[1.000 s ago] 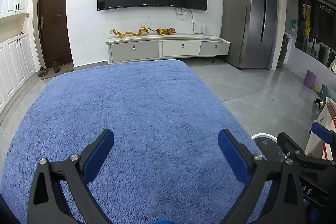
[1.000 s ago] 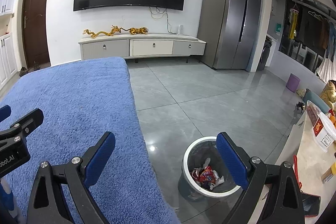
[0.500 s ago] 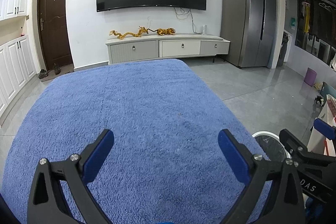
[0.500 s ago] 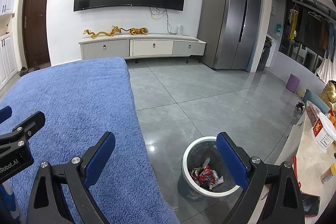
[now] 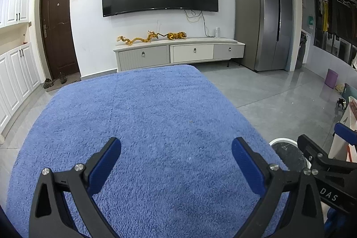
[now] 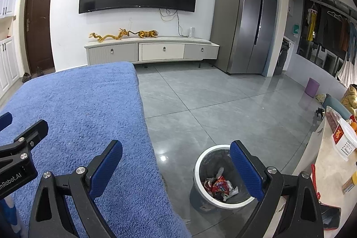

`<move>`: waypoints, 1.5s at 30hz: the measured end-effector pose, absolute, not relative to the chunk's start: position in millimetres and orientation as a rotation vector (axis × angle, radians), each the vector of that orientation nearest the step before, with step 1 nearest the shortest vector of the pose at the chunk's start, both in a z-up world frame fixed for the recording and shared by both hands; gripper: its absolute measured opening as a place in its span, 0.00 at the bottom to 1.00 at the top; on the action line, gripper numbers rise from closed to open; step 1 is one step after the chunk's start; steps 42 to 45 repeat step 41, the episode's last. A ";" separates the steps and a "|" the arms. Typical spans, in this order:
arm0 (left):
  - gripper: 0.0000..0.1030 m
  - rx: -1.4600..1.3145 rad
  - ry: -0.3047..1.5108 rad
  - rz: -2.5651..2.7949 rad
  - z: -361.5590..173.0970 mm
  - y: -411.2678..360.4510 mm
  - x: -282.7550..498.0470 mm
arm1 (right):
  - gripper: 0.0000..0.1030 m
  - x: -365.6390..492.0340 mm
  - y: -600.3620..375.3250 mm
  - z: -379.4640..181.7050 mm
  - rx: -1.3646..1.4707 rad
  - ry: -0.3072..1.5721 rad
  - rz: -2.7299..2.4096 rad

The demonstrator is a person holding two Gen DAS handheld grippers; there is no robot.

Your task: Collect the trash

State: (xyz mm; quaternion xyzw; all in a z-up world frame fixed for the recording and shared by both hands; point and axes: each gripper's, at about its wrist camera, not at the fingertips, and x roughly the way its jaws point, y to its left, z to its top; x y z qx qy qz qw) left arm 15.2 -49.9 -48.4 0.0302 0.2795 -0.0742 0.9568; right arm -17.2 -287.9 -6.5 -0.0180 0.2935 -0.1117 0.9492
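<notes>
A round grey trash bin with a white rim (image 6: pixel 202 160) stands on the floor beside the blue blanket-covered surface (image 6: pixel 78 108). Crumpled red and white wrappers (image 6: pixel 219 185) lie inside it. My right gripper (image 6: pixel 176 162) is open and empty, held over the blanket's right edge, with its right finger above the bin. My left gripper (image 5: pixel 176 162) is open and empty above the blue blanket (image 5: pixel 142 117), which shows no trash. The bin's rim (image 5: pixel 282 140) shows at the lower right of the left wrist view, partly hidden by the right gripper's body.
A TV cabinet (image 6: pixel 151 50) with golden figurines stands under a wall TV. A grey fridge (image 6: pixel 245 19) is at the back right. A counter (image 6: pixel 330 162) with a white basket sits at the right edge. A purple stool (image 6: pixel 312 87) stands on the grey tile floor.
Almost nothing has changed. Both grippers stay open and empty, with only a slight drift of the views.
</notes>
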 end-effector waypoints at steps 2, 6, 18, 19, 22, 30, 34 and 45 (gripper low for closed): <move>0.97 0.064 0.564 -0.147 -47.2 -50.8 12.5 | 0.94 -19.1 -288.0 -5.8 -0.033 0.593 -0.227; 0.97 0.068 0.565 -0.143 -44.8 -51.5 9.2 | 0.94 -22.9 -288.3 -3.9 -0.028 0.585 -0.226; 0.97 0.085 0.575 -0.142 -45.6 -55.9 1.7 | 0.95 -27.3 -289.0 -2.5 -0.040 0.591 -0.245; 0.97 0.085 0.575 -0.142 -45.4 -56.1 1.8 | 0.95 -27.6 -289.1 -3.2 -0.039 0.592 -0.246; 0.97 0.090 0.577 -0.144 -45.5 -58.0 1.4 | 0.95 -27.3 -290.6 -3.4 -0.035 0.596 -0.249; 0.97 0.104 0.592 -0.158 -49.8 -61.0 2.4 | 0.95 -26.8 -293.3 -4.7 -0.032 0.600 -0.253; 0.97 0.102 0.595 -0.157 -50.2 -60.2 3.5 | 0.95 -26.9 -292.1 -6.3 -0.034 0.604 -0.254; 0.97 0.099 0.601 -0.159 -51.2 -58.2 5.6 | 0.95 -26.6 -290.7 -5.2 -0.043 0.602 -0.262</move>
